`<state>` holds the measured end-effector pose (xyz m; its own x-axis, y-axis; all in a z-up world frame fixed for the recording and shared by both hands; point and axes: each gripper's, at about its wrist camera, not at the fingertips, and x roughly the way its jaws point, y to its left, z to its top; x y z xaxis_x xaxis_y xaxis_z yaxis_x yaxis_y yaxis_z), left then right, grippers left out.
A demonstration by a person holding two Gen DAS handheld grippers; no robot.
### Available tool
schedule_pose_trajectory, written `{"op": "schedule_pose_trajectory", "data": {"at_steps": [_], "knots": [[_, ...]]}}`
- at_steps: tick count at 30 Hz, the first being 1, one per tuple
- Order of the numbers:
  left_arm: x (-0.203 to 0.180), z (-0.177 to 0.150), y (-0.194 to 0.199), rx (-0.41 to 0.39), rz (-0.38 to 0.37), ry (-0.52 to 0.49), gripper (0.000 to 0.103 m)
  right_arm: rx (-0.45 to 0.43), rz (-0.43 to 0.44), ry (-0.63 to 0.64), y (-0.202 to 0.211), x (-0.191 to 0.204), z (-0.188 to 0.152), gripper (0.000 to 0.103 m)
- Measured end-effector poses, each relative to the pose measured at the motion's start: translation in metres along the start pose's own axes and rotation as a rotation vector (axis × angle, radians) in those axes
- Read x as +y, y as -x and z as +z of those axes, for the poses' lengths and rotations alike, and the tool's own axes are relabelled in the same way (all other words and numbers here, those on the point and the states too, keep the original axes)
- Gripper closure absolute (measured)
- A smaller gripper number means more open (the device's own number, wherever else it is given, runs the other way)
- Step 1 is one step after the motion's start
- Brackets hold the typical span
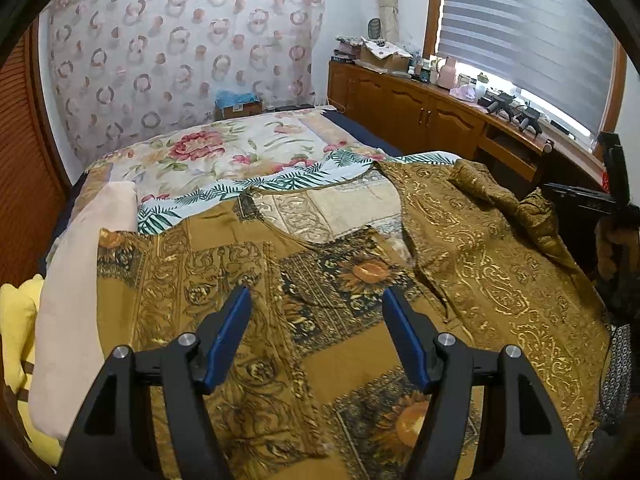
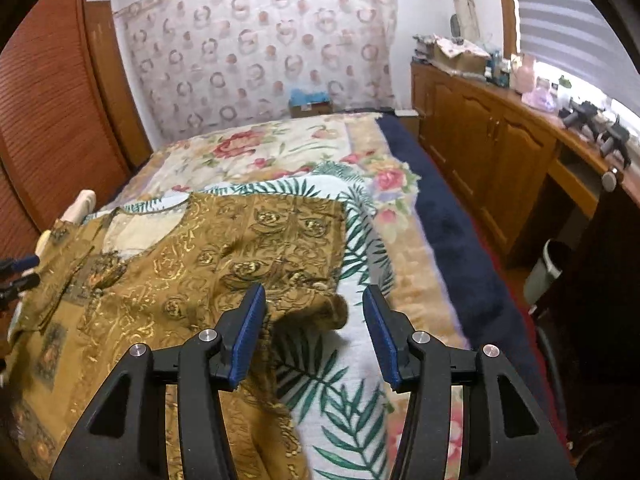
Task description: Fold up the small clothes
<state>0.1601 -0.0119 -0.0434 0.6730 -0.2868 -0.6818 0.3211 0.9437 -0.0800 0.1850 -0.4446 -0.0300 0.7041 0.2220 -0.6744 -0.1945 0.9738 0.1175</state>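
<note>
The left gripper [image 1: 316, 300] hovered wide open over the mustard patterned garment [image 1: 248, 280] spread on the bed [image 1: 208, 152]; the right gripper [image 2: 314, 300] gaped wide by its bunched sleeve [image 2: 320, 308]. A shallow pinch could catch the palm-print sheet [image 2: 352, 400] underneath too.

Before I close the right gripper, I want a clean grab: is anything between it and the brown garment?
Nothing visible. The right gripper is open, and the brown garment's bunched sleeve lies between its fingers on the leaf-print cloth.
</note>
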Motion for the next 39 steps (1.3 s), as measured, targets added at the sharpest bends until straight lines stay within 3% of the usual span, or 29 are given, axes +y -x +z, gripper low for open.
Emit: {"op": "schedule_pose_trajectory", "data": {"at_steps": [11,12,13,15,18,25,29,35,37,39], "knots": [[-0.024,-0.014,0.017,-0.015,0.003,0.012,0.035,0.037,0.075,-0.028,-0.010,0.015,-0.007,0.052],[-0.026,-0.014,0.019,-0.018,0.005,0.013,0.035,0.038,0.076,-0.025,-0.011,0.015,-0.007,0.056],[-0.028,-0.015,0.022,-0.021,0.005,0.015,0.035,0.038,0.075,-0.017,-0.012,0.016,-0.006,0.075],[-0.030,-0.015,0.026,-0.029,-0.001,0.015,0.035,0.028,0.085,0.023,-0.011,0.022,-0.004,0.091],[-0.034,-0.015,0.031,-0.037,0.000,0.007,0.035,-0.014,0.115,0.067,-0.003,0.033,-0.001,0.096],[-0.033,-0.015,0.036,-0.055,0.005,0.010,0.035,-0.050,0.166,0.223,0.015,0.077,-0.007,0.096],[-0.032,-0.017,0.035,-0.058,-0.001,0.014,0.035,0.056,0.140,0.256,0.000,0.091,-0.028,0.096],[-0.031,-0.021,0.035,-0.063,-0.017,0.026,0.035,0.116,0.151,0.245,-0.007,0.091,-0.052,0.096],[-0.033,-0.021,0.035,-0.063,-0.019,0.026,0.035,0.130,0.145,0.242,-0.004,0.091,-0.057,0.084],[-0.035,-0.023,0.035,-0.063,-0.024,0.024,0.035,0.128,0.133,0.247,0.002,0.089,-0.058,0.083]]}}
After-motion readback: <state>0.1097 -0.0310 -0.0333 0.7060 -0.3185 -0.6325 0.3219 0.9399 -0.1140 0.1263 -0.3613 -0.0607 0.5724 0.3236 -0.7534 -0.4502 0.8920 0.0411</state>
